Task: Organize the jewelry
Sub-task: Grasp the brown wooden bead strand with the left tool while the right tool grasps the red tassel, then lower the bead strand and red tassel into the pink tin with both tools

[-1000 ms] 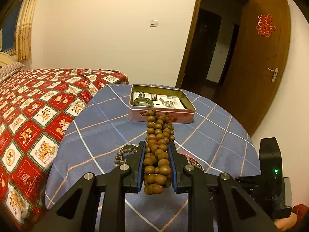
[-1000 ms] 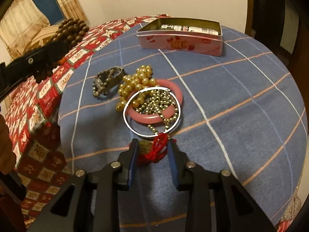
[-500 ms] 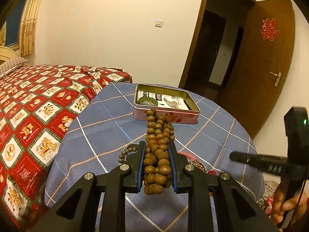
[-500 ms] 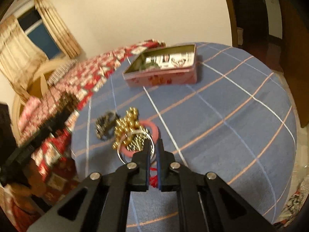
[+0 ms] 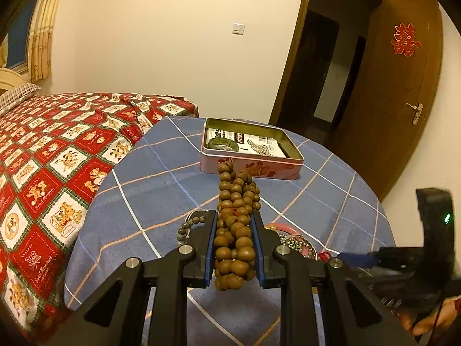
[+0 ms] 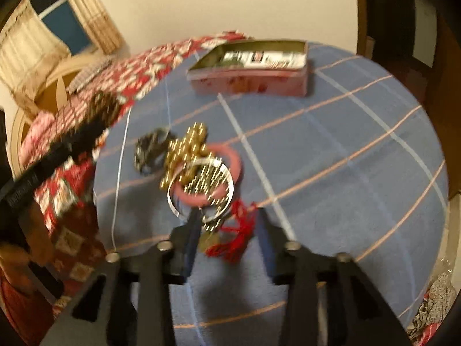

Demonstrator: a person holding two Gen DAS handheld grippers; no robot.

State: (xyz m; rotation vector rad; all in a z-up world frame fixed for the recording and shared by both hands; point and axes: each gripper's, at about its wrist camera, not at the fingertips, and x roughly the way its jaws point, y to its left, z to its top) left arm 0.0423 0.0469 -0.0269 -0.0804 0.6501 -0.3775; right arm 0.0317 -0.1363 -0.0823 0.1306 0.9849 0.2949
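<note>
Left wrist view: the left gripper (image 5: 233,248) is clamping a bunched strand of round wooden beads (image 5: 236,225) above the blue checked cloth surface (image 5: 161,190), with the rectangular pink tin (image 5: 250,155) beyond.

Right wrist view: the right gripper (image 6: 227,230) is opening; a red tassel (image 6: 233,242) is lying loose between its jaws, beside a thin silver hoop (image 6: 201,190), pink bangle (image 6: 233,158) and gold beads (image 6: 190,144).

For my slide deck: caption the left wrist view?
Left claw clamps a bundle of brown wooden beads above the blue checked table, facing an open pink tin.

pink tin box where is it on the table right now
In the left wrist view the pink tin box sits open at the table's far edge, just beyond the wooden bead string clamped in the left gripper.
</note>
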